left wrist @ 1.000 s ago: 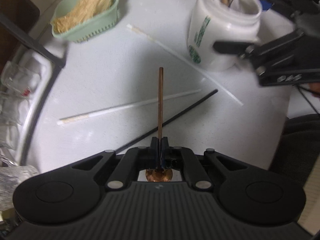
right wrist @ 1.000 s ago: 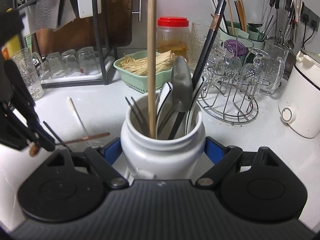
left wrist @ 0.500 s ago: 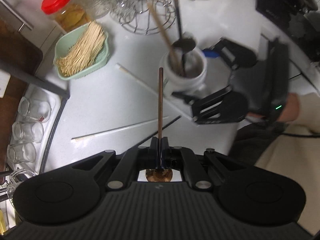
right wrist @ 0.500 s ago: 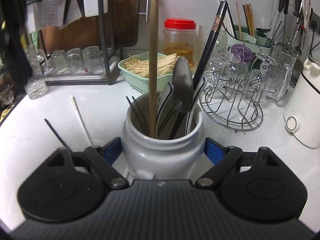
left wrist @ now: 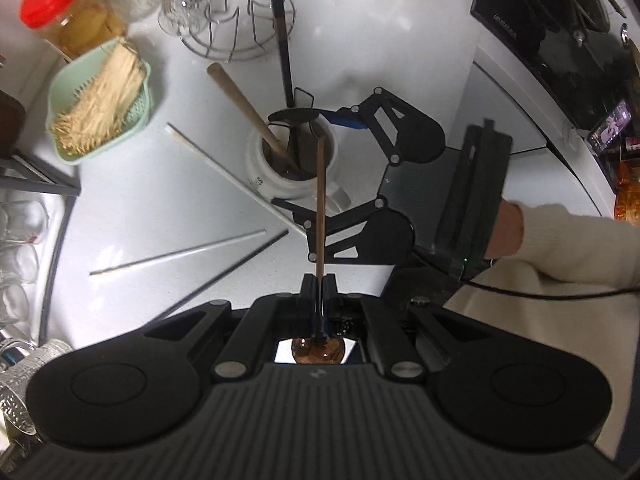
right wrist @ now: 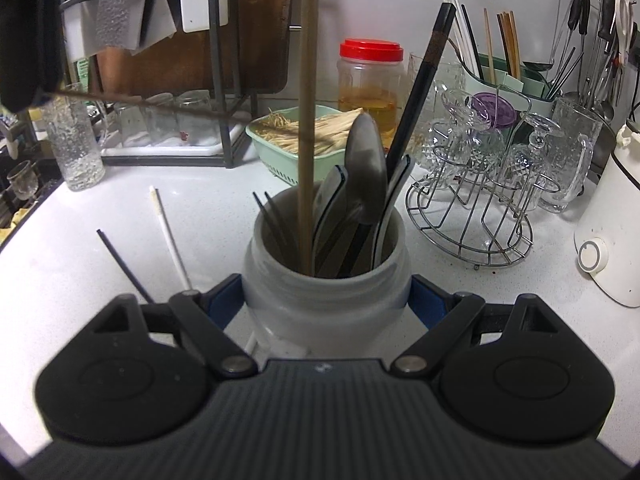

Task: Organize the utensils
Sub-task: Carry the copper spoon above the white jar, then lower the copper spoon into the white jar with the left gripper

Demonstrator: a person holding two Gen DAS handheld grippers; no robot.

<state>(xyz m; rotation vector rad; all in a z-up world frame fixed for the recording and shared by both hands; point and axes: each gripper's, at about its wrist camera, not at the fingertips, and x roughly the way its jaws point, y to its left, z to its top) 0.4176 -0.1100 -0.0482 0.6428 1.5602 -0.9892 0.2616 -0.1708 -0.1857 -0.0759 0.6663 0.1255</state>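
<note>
The right tool (right wrist: 326,296) is clamping the white ceramic jar (right wrist: 326,304) on the white bench (right wrist: 80,248); it is holding a wooden stick (right wrist: 308,120), spoons and chopsticks. The left tool (left wrist: 319,280), clenched, is gripping a thin brown chopstick (left wrist: 320,200) above it. The pale green basket (left wrist: 60,92) is holding straw-coloured sticks.

The jar (right wrist: 326,304) hides the bottoms of the spoons (right wrist: 362,184), the stick (right wrist: 307,120) runs off the top edge, and the left claw (right wrist: 24,40) is a dark blur.

One white jar (right wrist: 326,304), two white chopsticks (left wrist: 176,256) and one black chopstick (left wrist: 224,276) on the counter (left wrist: 140,200).
</note>
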